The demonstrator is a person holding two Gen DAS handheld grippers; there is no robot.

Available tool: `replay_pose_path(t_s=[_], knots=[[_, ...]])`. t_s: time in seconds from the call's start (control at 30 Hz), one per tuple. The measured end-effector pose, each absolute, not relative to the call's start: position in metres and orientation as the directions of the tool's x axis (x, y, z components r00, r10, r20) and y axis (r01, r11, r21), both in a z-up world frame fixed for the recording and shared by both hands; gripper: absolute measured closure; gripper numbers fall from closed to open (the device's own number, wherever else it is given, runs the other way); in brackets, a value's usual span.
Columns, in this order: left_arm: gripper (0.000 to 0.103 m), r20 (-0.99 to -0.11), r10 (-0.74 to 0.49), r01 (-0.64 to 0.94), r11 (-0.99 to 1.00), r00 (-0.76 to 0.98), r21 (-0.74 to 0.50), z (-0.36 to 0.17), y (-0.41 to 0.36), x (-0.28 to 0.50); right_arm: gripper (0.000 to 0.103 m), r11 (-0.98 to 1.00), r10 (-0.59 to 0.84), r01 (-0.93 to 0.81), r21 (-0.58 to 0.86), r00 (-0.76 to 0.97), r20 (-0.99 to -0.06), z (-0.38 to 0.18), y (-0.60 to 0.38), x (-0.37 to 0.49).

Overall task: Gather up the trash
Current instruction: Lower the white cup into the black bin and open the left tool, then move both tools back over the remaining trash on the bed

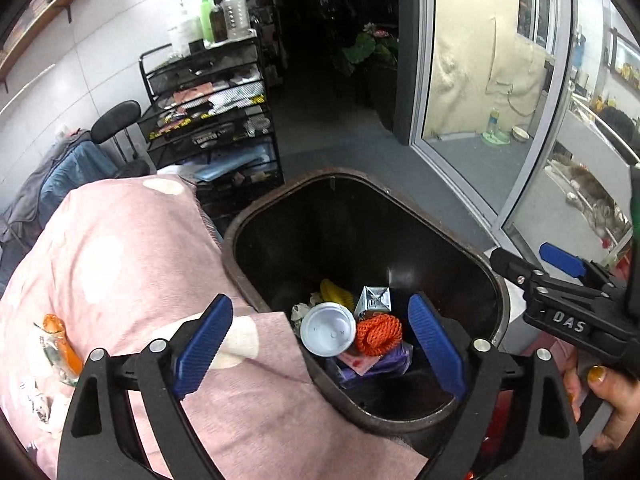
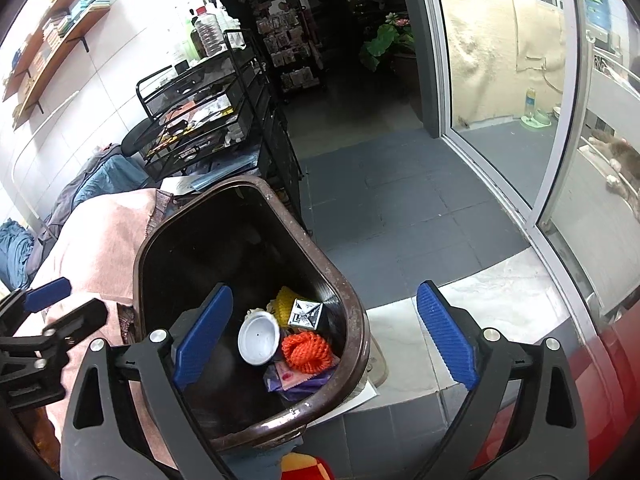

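We hold both claws apart and empty, left gripper (image 1: 318, 346) and right gripper (image 2: 324, 338), over the bin (image 1: 436, 216); next trash orange wrapper (image 1: 60, 340), near left.

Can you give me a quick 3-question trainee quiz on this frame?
1. True or false: the bin is empty.
2. What colour is the net ball in the bin? A) orange B) green C) white
3. Does the left gripper hold anything?

Key: 1. False: a white lid, a small carton and other trash lie inside. 2. A. 3. No, its fingers stand open above the bin.
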State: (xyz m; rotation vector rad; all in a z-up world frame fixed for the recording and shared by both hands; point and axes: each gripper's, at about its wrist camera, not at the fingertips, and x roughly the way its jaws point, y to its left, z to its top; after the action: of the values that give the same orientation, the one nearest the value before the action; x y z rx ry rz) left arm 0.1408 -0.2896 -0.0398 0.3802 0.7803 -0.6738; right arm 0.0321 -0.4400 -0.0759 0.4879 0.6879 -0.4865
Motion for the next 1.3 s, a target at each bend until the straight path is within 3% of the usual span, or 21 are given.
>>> replay_pose_path(t_s=[0.2,0.6,0.93,1.3], knots=[[0.007,-0.702,-0.428,0.666,0.741,0.570,0.088,-0.025,-0.272,0.129,0.010,0.799,-0.244,0.541,0.263,0.691,-0.680,-0.074,-0.431,0.035],[0.006,-0.612,-0.411,0.582,0.807,0.676,0.099,-0.007,-0.211,0.111,0.010,0.868,-0.205,0.435,0.241,0.755,-0.623,-0.054,-0.387,0.053],[0.006,-0.566,-0.276,0.416,0.900,0.777,0.132,-0.005,-0.136,0.110,0.008,0.942,-0.124,0.277,0.191,0.815,-0.566,-0.027,-0.322,0.080],[0.006,-0.606,-0.111,0.202,0.976,0.788,0.084,-0.014,-0.032,0.126,0.008,0.985,0.103,-0.009,0.171,0.830,-0.549,-0.006,-0.222,0.120]])
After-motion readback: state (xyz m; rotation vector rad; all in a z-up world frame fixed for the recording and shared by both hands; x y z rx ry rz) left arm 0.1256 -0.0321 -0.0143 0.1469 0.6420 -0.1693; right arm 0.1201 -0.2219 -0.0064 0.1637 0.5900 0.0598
